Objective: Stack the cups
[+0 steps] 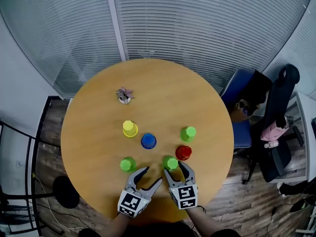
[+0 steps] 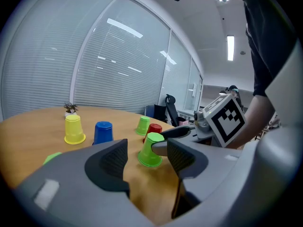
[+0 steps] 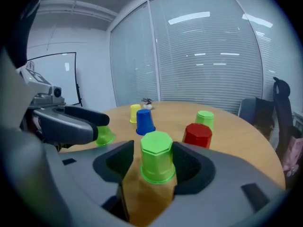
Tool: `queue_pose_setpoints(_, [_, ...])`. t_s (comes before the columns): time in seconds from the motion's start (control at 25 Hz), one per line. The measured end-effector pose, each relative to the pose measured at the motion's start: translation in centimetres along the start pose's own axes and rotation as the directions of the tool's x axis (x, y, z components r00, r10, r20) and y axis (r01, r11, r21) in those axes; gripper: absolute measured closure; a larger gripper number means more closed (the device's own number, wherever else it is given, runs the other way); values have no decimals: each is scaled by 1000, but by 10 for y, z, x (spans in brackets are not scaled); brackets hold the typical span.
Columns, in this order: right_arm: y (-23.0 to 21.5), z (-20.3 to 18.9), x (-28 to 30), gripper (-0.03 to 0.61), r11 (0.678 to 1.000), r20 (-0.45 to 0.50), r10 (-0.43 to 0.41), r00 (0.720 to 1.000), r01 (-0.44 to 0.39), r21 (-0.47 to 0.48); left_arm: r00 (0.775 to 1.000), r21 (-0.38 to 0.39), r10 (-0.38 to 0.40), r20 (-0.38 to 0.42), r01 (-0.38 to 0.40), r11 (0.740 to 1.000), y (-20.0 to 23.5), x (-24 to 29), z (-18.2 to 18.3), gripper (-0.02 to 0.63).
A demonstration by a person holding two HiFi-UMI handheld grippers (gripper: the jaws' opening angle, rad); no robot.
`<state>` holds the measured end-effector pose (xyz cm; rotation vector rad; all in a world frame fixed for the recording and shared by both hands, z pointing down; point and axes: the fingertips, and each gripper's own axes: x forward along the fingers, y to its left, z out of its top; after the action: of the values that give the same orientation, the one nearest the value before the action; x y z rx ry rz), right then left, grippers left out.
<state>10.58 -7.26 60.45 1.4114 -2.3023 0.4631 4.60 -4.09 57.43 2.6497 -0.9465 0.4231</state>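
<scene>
Six upside-down cups stand on the round wooden table (image 1: 94, 102): yellow (image 1: 130, 128), blue (image 1: 148, 140), red (image 1: 183, 152) and three green. My right gripper (image 1: 174, 168) is open around the near green cup (image 1: 171, 163); in the right gripper view that cup (image 3: 157, 159) stands upright between the pads of the right gripper (image 3: 154, 151), with a slight gap at its left side. My left gripper (image 1: 150, 176) is open and empty, between the left green cup (image 1: 128, 164) and the near one. In the left gripper view, the near green cup (image 2: 151, 150) stands just beyond the left gripper (image 2: 146, 151).
The third green cup (image 1: 188, 132) stands right of the blue one, behind the red cup. A small potted plant (image 1: 124, 96) sits at the far left of the table. A blue chair (image 1: 242, 107) and a black office chair (image 1: 279, 127) stand off the table's right edge.
</scene>
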Motion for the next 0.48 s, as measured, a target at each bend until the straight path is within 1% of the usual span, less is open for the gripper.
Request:
queue_pose_setpoints(0.12, [-3, -3, 6, 353, 1000, -18, -5, 1000, 4, -11, 1000, -2, 6, 17, -6, 1000, 3, -2, -2, 365])
queue_pose_setpoints(0.24, [0, 1, 7, 356, 999, -14, -7, 1000, 6, -33, 1000, -4, 13, 28, -13, 1000, 7, -7, -1, 365])
queue_pose_setpoints(0.48, [36, 19, 9, 356, 998, 33, 52, 998, -51, -27, 998, -17, 56, 43, -55, 998, 19, -31, -1, 365])
